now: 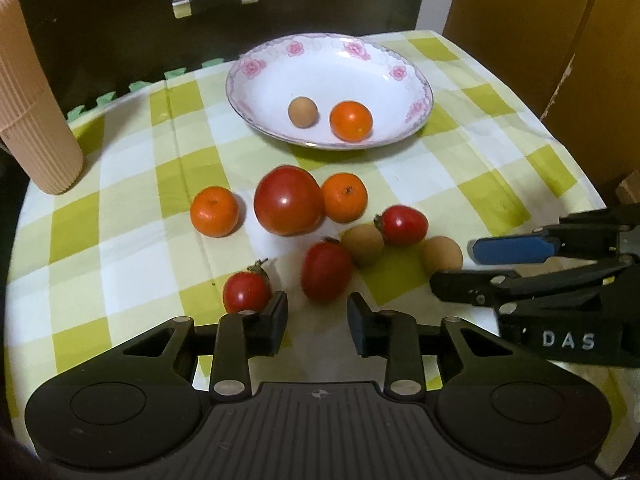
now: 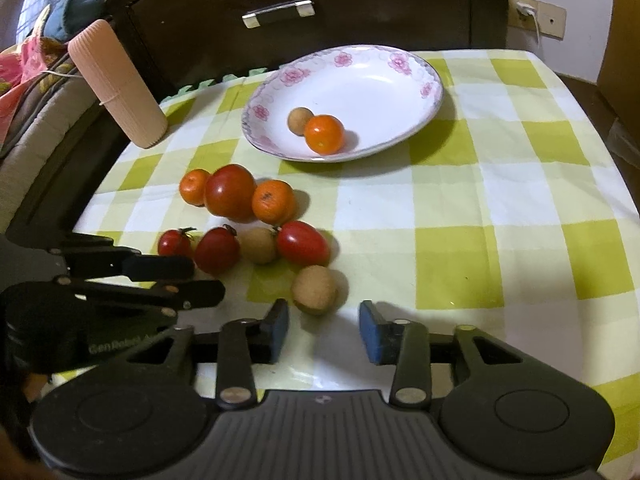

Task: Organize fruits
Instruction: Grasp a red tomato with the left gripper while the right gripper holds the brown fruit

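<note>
Fruits: two in plate (image 1: 256, 120), eight on cloth (image 1: 460, 168).

A dark wooden drawer front (image 2: 304, 4) with a metal handle (image 2: 278, 12) stands at twelve o'clock; a white wall (image 2: 560, 4) carries a socket (image 2: 536, 16) at one o'clock.

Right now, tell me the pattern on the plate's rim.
Pink flowers on white around the plate rim, clearest in the right wrist view.
</note>
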Demonstrator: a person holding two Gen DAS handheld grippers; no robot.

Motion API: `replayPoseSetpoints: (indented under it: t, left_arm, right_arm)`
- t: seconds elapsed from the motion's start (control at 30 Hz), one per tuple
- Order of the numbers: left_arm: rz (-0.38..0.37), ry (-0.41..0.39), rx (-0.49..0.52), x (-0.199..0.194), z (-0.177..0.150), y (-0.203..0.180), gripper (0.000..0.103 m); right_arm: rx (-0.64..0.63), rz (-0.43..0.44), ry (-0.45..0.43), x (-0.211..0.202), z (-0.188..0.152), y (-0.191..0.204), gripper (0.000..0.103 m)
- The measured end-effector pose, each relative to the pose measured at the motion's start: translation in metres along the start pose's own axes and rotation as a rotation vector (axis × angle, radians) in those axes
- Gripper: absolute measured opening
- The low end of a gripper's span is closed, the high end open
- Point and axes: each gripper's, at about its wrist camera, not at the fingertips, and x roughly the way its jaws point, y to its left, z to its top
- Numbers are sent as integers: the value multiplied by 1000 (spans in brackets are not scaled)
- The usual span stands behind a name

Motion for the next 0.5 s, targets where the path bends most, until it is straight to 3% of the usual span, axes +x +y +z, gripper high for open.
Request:
replayPoseSetpoints:
  t: [0.13,0.33,0.5]
  left_arm:
    - [-3,-17,-7,5,6,1,49]
    - [10,-28,31,14,10,-6,49]
    - [15,-21,49,13,8,-10,38]
  right_arm:
    - [-12,0,-5,3,4,6,41]
    - [-46,-33,-1,11,3,10,41]
    - [-58,-54,-5,11,4,8,28]
